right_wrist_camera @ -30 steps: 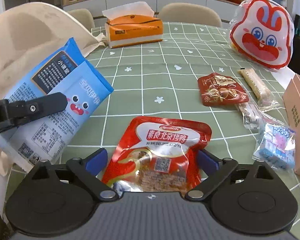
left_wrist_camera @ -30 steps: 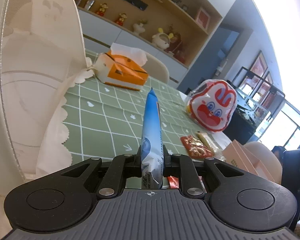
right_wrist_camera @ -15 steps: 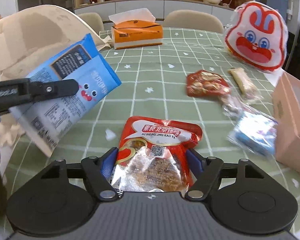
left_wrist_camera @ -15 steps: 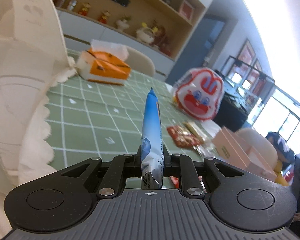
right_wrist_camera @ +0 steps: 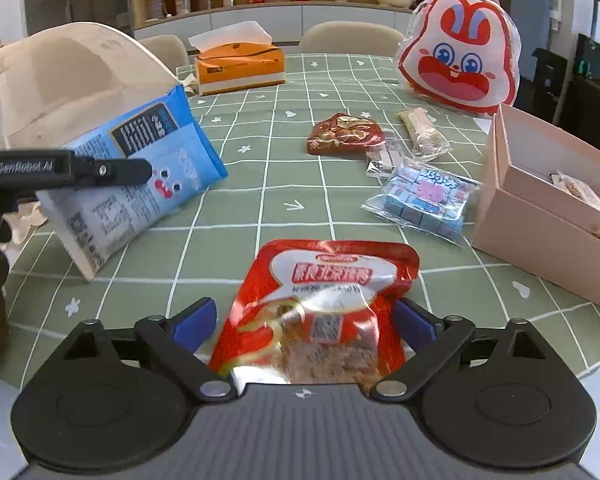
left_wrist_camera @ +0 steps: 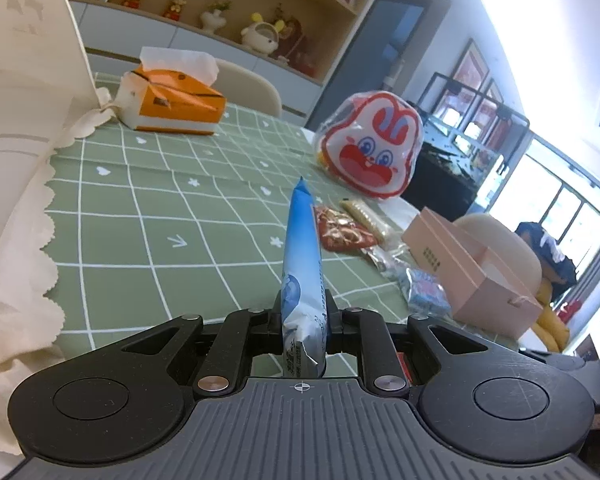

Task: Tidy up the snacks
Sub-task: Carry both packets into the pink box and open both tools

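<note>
Left wrist view: the left gripper (left_wrist_camera: 303, 320) has its 2 black fingers (left_wrist_camera: 278, 314) nearly together, pinched on the lower end of a flat blue-and-white foil snack packet (left_wrist_camera: 300, 264). Seen edge-on here, the packet's long axis runs straight ahead from the fingers, its sealed far tip lifted above the green grid-patterned counter (left_wrist_camera: 148, 208). From the right wrist view the same packet (right_wrist_camera: 140, 184) shows its broad printed face, slanting from a lower corner near the counter up toward a cream scalloped cloth bag (right_wrist_camera: 60, 84), with one black finger (right_wrist_camera: 112, 170) lying across it.

The right gripper (right_wrist_camera: 304, 320) angles downward over the counter (right_wrist_camera: 260, 184). Its blue-padded fingers (right_wrist_camera: 190, 322) stand wide and are opening, with a glossy red plastic snack pouch (right_wrist_camera: 324, 304) between them; its long axis points ahead from the fingers, the label end farthest away. The pads look clear of its edges, and whether the pouch rests on the counter I cannot tell.

Ahead of the right fingers and to their right lie a clear bag of small blue-wrapped sweets (right_wrist_camera: 424, 196), a dark red foil packet (right_wrist_camera: 342, 134) and an open pink cardboard box (right_wrist_camera: 540, 200). Farther off stand a red-and-white rabbit-face bag (right_wrist_camera: 460, 52) and an orange tissue box (right_wrist_camera: 240, 66).
</note>
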Motion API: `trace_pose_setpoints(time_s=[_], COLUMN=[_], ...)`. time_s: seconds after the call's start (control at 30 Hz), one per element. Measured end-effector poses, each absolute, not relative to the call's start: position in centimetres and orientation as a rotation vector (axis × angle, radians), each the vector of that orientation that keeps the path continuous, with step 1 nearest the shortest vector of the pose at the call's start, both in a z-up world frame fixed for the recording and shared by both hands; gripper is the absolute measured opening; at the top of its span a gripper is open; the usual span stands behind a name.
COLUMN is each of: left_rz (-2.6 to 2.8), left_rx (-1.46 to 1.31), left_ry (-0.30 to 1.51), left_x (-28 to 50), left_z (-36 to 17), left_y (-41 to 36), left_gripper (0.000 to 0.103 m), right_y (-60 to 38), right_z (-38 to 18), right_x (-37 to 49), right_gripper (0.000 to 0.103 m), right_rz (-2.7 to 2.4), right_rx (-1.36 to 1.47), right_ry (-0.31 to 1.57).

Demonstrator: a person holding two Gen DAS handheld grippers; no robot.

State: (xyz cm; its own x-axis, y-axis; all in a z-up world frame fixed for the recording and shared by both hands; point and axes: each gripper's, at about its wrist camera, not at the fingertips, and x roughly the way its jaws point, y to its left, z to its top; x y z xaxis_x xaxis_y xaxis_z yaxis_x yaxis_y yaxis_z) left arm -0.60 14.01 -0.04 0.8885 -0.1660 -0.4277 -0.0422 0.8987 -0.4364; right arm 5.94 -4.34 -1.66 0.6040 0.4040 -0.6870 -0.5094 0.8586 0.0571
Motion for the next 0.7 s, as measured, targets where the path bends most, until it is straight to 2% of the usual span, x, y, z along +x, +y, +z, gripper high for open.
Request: trace_pose_setpoints(time_s=[0.43, 0.47, 0.5, 0.53, 0.57, 0.7], left_rz=[-0.064, -0.066, -0.069, -0.07, -0.07, -0.085], left_rx=[-0.463, -0.465, -0.468, -0.473, -0.478, -0.467], left_ry=[0.475, 0.473, 0.472, 0.469, 0.464, 0.447], left_x=[-0.7, -0.8, -0.9, -1.0, -1.1, -1.7], left_z=[0.0, 0.1, 0.1, 0.3, 0.4, 1.3], left_y=[14.2, 14.2, 14.2, 14.2, 14.3, 13.8], left_gripper=[0.019, 0.019, 0.019, 0.019, 0.019, 0.019], right_y=[-0.9, -1.0, -1.0, -1.1, -1.2, -2.1], right_z=[-1.9, -1.9, -1.9, -1.7, -1.6, -1.2], right_x=[10.3, 10.3, 10.2, 9.9, 9.6, 7.9], right_gripper=[0.1, 0.097, 0.088, 0.086, 0.076, 0.068], right_rz=[0.413, 0.416, 0.424, 0.441, 0.457, 0.526], right_rx=[-0.116, -0.117, -0.118, -0.126, -0.136, -0.168], right_ry=[0.773, 0.772, 0.766, 0.752, 0.749, 0.748])
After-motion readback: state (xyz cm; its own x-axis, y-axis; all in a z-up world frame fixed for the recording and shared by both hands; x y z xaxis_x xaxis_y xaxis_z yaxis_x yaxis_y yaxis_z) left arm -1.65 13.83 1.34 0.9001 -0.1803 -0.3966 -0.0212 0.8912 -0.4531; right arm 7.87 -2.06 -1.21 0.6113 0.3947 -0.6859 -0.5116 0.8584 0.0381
